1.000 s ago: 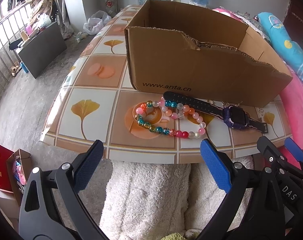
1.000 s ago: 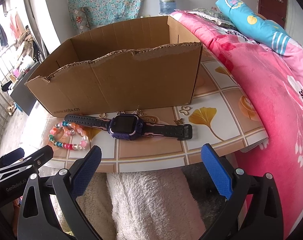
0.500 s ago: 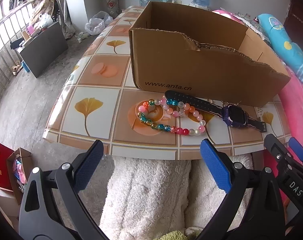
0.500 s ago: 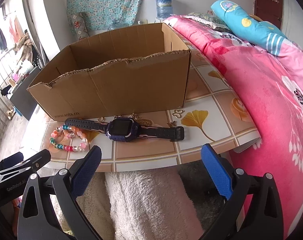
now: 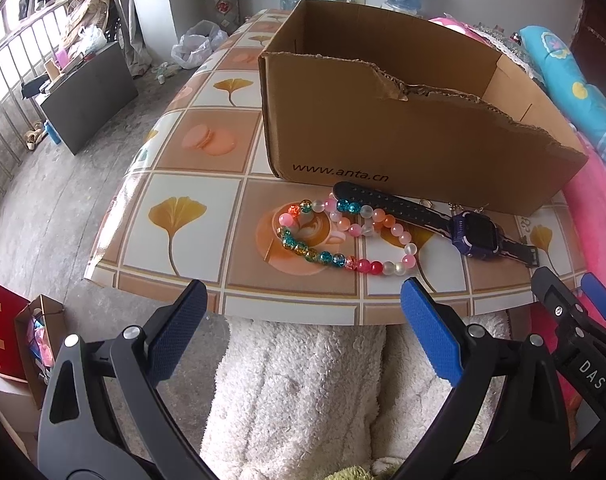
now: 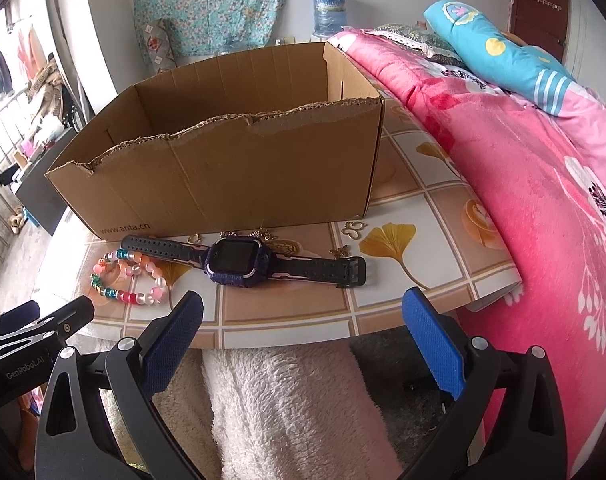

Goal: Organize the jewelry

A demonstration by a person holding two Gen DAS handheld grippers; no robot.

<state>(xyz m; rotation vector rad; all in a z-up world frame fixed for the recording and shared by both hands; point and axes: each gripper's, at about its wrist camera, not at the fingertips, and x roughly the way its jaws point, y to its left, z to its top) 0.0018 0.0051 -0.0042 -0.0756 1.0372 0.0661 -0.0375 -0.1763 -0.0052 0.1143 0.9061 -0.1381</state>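
Both grippers hang spread wide and empty short of the table's near edge.

The left gripper (image 5: 303,332) faces the bead bracelet (image 5: 343,240); the watch (image 6: 239,266) lies touching it, before the cardboard box (image 6: 223,168), facing the right gripper (image 6: 303,336).

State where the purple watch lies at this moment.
In both wrist views the purple watch lies flat on the table, just in front of the cardboard box, with the bead bracelet at its left.
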